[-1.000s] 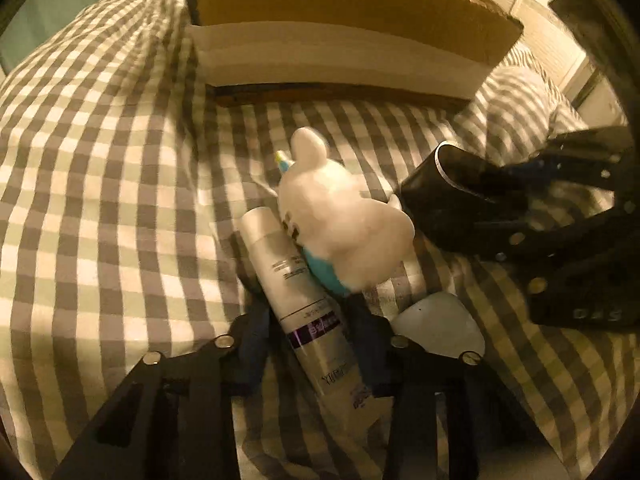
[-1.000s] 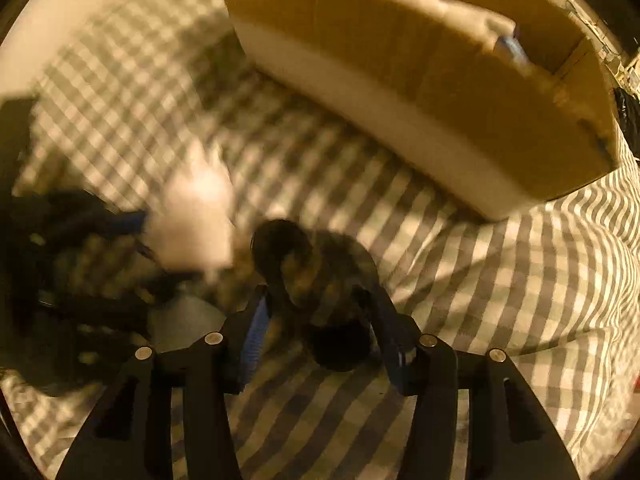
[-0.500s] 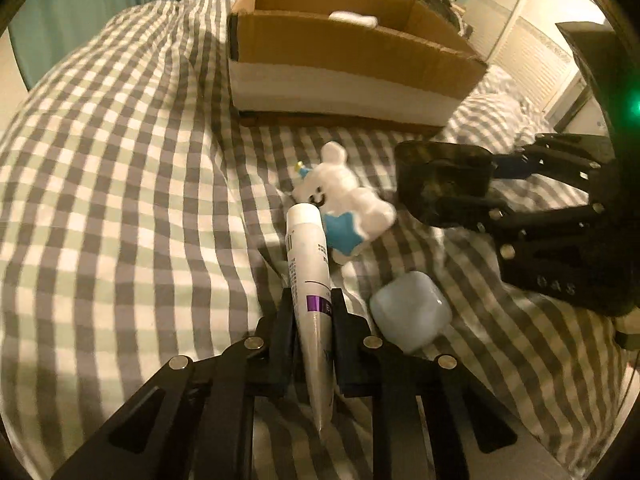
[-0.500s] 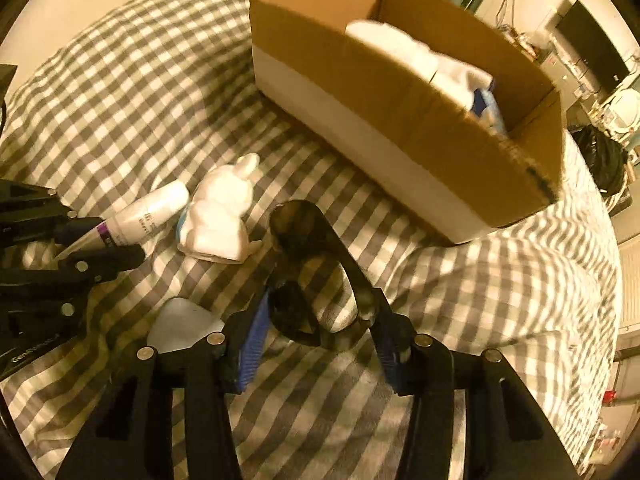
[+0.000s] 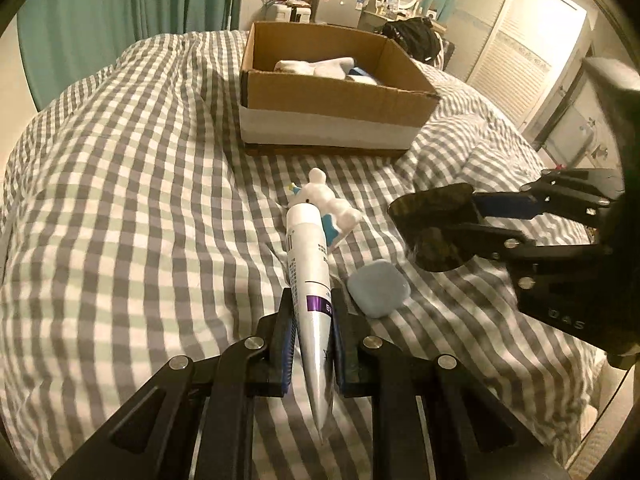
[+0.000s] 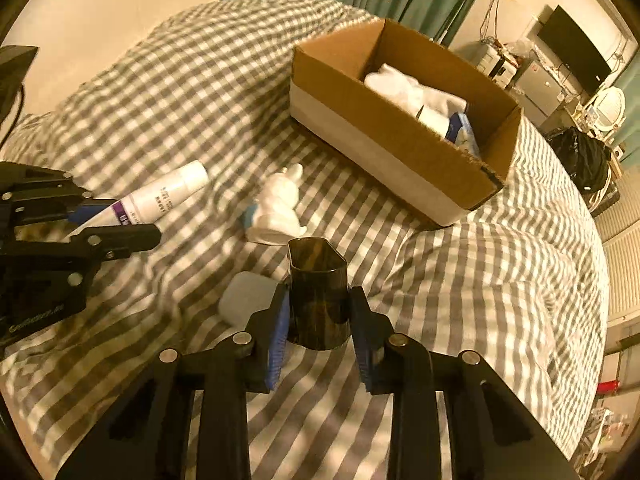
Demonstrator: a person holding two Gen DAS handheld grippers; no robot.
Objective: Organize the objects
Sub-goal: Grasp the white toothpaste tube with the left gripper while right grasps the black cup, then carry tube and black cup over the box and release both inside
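My left gripper (image 5: 311, 300) is shut on a white tube with a purple band (image 5: 308, 264) and holds it above the bed; the tube also shows in the right wrist view (image 6: 160, 198). My right gripper (image 6: 319, 300) is shut on a dark translucent cup (image 6: 318, 292), which also shows in the left wrist view (image 5: 436, 226). A white bunny figurine (image 5: 330, 204) and a pale blue case (image 5: 378, 288) lie on the checked bedspread (image 5: 120, 200) below. An open cardboard box (image 5: 332, 92) holding white items stands further back.
The box (image 6: 400, 128) holds white cloth and a blue item. Green curtains (image 5: 120, 8) hang behind the bed. A desk with a TV, a mirror and a black bag (image 5: 412, 38) stand beyond the bed. White closet doors (image 5: 508, 68) are at the right.
Both grippers have risen from the bed. The left one closed on the tube and lifted it; the right one lifted the dark cup. The box interior has come into view.
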